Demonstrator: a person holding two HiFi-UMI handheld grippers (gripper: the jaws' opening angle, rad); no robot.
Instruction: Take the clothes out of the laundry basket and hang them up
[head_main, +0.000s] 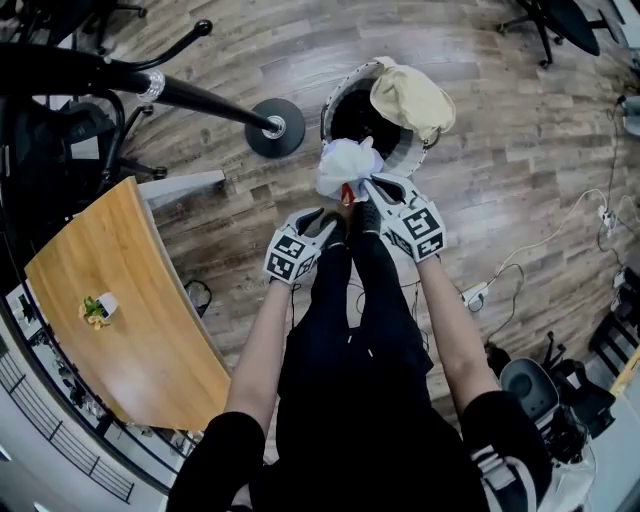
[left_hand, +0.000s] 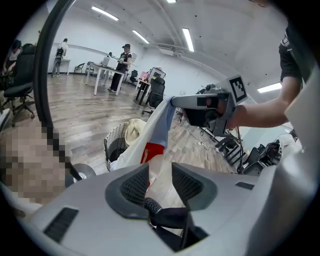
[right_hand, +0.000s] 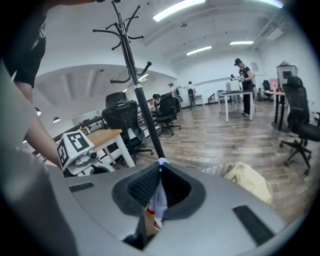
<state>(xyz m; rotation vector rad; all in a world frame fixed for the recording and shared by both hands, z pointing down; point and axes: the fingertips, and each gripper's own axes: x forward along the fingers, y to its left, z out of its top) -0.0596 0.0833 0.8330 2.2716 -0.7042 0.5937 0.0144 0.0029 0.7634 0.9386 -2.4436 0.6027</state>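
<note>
Well, both hands are up over the laundry basket (head_main: 332, 100) with one white garment (head_main: 345, 165) strung between them. The right tongs (head_main: 368, 188) are pressed nearly together, pinching a thin edge of the cloth where it shows pale blue and a patch of red. The left tongs (head_main: 338, 222) stand about half spread, but a thick bunched fold fills the gap between the pads, so I take that as a grip too. In the left gripper view the garment runs as a sloping band from the right tongs, higher and farther off, down into the left jaws. Its long axis therefore lies along the line between the two hands. A cream garment (head_main: 412, 100) is draped over the far right rim of the basket, apart from both tongs.

What the next move turns on is the coat stand (head_main: 275, 127). Its round base sits on the floor just left of the basket. In the right gripper view its pole rises straight beyond the jaws, with the hooks well above them. The left hand is the nearer one to it. My guess is that the cloth must go up and to the left onto a hook, and the risk is that the thin pinched edge slips.
</note>
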